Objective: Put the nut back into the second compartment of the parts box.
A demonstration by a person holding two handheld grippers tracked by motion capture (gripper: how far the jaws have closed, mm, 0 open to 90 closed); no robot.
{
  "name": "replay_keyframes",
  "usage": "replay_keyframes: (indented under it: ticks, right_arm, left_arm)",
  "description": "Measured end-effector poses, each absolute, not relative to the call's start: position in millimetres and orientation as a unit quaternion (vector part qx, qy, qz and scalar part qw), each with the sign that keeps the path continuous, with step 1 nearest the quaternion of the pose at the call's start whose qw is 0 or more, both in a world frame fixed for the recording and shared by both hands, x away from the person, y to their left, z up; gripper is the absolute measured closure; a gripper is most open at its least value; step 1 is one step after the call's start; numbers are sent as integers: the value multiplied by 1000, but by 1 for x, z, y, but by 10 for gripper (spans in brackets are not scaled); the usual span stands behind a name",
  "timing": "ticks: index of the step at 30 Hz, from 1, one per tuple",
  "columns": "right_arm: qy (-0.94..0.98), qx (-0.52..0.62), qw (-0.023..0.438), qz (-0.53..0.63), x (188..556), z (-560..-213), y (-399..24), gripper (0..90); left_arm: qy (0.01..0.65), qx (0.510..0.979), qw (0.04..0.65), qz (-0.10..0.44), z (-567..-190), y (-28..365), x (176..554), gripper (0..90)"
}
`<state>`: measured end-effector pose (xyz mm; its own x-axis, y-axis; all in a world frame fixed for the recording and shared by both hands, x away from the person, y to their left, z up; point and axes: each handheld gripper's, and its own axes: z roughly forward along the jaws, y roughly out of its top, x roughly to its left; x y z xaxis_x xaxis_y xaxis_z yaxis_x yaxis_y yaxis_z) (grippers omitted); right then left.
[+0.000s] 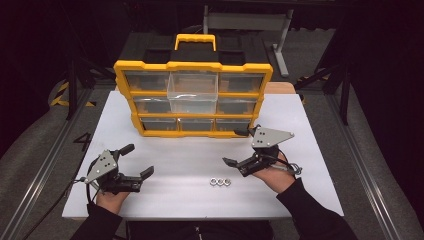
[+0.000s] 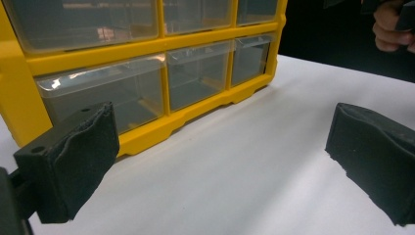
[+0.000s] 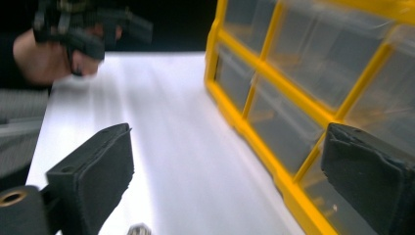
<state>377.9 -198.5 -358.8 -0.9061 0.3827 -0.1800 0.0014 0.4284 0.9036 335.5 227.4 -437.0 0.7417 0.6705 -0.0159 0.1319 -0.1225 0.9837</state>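
White surface point(image 1: 190, 165) is seen bare across most of its near half, with open room between the two grippers and toward its 6 o'clock edge. At 12 o'clock a yellow organizer point(image 1: 192, 97) of clear drawers takes up the far middle, its top centre drawer point(image 1: 192, 92) pulled out. Three small metal nuts point(image 1: 220, 182) are laid in a touching row near the 6 o'clock edge, silvery and ring-shaped. The right gripper point(image 1: 239, 147) is held at about 1 o'clock from them, jaws wide apart, nothing between. The left gripper point(image 1: 139, 160) is kept at 9 o'clock of the nuts, well apart, jaws likewise spread and empty.
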Motion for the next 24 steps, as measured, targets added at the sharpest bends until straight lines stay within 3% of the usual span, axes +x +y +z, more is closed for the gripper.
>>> replay_keyframes:
  ticks: [8,15,24]
  right_arm:
    - [882,101,188,421,380,-348,-188,59]
    - [927,122,141,327,383,-343,-176,59]
    - [954,134,118,240,387,-336,-165,61]
  left_arm:
    - [279,717,596,228,-437,228,335,1]
    - [279,718,595,231,-437,228,335,1]
    - [277,721,592,230,-437,228,335,1]
